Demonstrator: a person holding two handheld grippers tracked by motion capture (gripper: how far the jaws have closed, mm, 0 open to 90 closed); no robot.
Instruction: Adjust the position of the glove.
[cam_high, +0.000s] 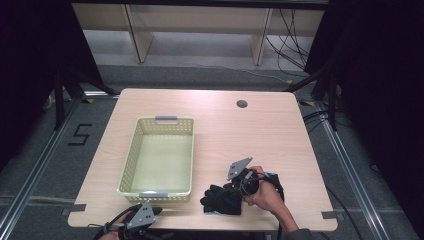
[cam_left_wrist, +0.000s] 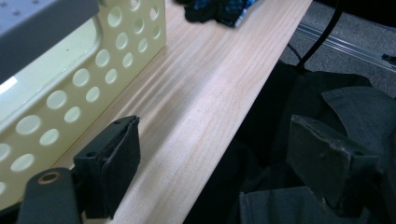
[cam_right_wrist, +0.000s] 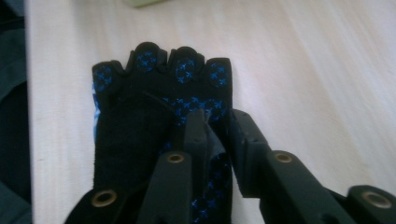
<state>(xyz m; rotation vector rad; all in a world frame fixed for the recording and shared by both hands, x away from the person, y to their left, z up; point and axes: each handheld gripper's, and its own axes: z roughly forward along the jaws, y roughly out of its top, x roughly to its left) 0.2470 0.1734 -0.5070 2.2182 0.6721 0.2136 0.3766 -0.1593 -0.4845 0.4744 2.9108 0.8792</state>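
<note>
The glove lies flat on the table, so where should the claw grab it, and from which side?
Probably best at the cuff end, from above. The black glove lies flat with its short fingers pointing away from the right claw, so no edge sticks up. A pinched-up fold of fabric near the cuff gives the jaws something to hold.

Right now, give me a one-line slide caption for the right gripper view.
Right gripper low over a black, blue-patterned fingerless glove lying on the wooden table, jaws close together at its edge.
</note>
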